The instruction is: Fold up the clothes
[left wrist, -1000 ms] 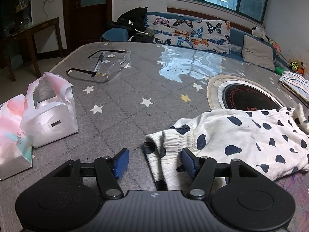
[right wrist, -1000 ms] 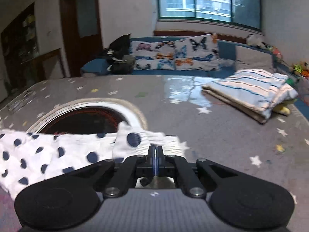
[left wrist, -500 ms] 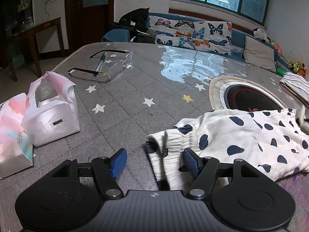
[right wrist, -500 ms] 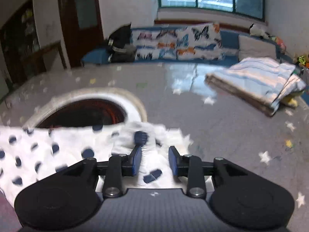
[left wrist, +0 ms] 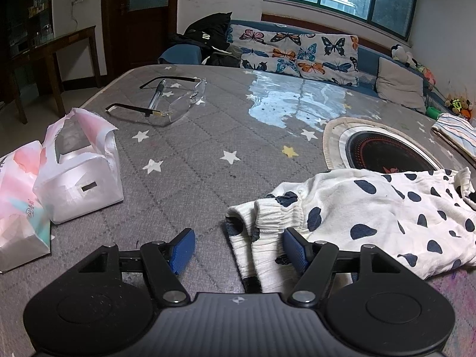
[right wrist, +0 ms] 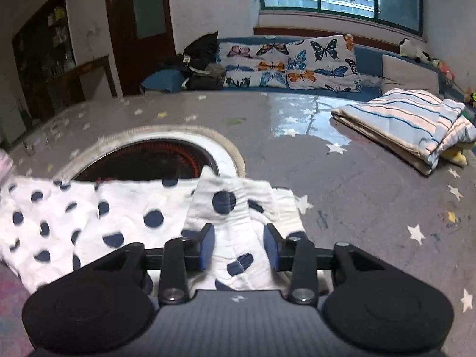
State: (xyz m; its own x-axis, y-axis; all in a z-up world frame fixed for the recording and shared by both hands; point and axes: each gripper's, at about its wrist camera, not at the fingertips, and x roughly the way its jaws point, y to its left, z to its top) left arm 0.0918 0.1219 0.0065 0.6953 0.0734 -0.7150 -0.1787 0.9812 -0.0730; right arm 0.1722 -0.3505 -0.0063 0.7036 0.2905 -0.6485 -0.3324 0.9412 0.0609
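A white garment (left wrist: 372,208) with dark dots lies spread across the grey star-print bed (left wrist: 193,160), one ribbed cuff end toward the left view and the other end toward the right view; part of it overlaps a round mat (left wrist: 383,148). The left hand-held gripper (left wrist: 238,248) stands wide open, its pads on either side of the cuffs and closed on nothing. The right hand-held gripper (right wrist: 239,245) is partly open, with a raised flap of the garment between its pads but no pad seen pressing on it. The garment looks to be lying lengthwise with each end between a gripper's pads, which fits either taking hold for a fold or letting go after one; the pictures do not settle which. Any fold would call for both ends to be carried evenly so the cloth does not bunch. Glasses (left wrist: 160,104) and tissue packs (left wrist: 74,175) lie well apart to the left; a striped blanket (right wrist: 407,125) lies well apart to the right.
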